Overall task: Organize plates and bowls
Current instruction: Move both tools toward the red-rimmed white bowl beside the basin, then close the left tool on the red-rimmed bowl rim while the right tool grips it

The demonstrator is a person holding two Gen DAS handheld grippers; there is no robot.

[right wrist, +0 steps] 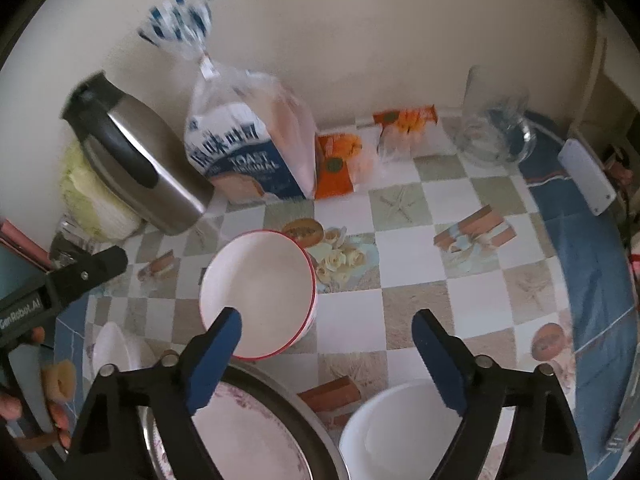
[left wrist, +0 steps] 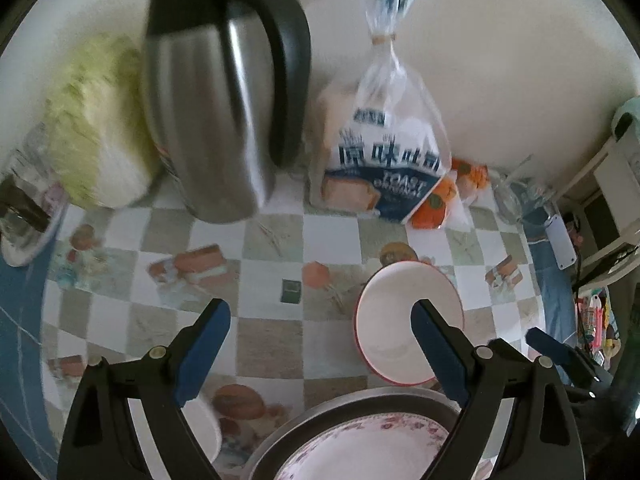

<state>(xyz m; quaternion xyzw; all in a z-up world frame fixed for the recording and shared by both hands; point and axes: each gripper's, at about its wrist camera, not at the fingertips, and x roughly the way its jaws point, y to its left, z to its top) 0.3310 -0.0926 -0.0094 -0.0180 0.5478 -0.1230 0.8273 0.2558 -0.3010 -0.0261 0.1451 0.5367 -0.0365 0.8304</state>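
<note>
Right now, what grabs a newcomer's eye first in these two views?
The steel thermos jug looms at the back by the wall, beside the bagged toast loaf. The red-rimmed white bowl sits mid-table on the checkered cloth, just beyond the floral plate nearest the cameras.

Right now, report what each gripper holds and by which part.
Nothing is held. The left gripper and right gripper both stand open over the table, near the red-rimmed bowl, pads touching nothing.
</note>
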